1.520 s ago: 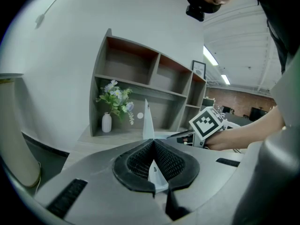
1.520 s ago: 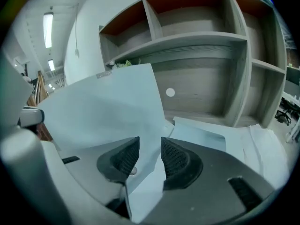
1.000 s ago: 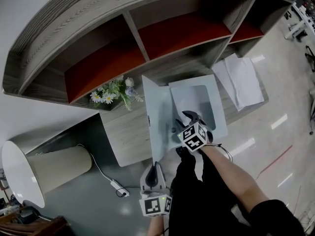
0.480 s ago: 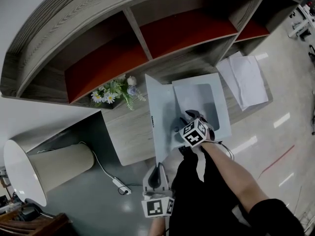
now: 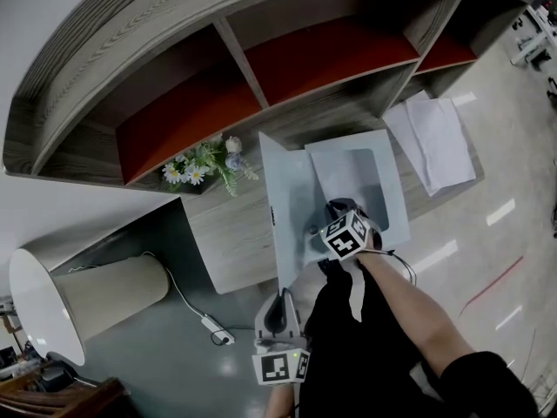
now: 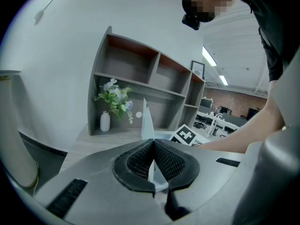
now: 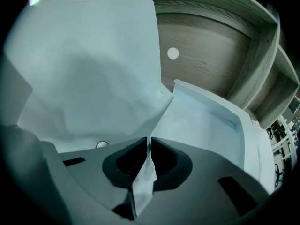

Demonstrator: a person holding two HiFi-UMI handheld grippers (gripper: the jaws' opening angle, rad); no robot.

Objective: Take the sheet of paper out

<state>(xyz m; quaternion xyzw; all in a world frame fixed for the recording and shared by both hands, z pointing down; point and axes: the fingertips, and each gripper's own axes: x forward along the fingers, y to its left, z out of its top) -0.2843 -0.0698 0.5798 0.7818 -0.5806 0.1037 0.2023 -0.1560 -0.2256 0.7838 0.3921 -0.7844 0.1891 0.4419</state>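
left tongs [image 6: 152,149] pinched the folder cover [image 6: 146,121] upright | right tongs [image 7: 149,146] had just closed onto the sheet of paper [image 7: 140,191], its edge between them, inside the folder | grab looked done, pull-out not yet

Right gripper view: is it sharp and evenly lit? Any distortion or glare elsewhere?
Right gripper view: dim, bluish, black corners, yet the sheet of paper in the right claw is sharp. Head view: the shelf bows strongly; glare streaks on the floor. Left gripper view: bright ceiling lights.
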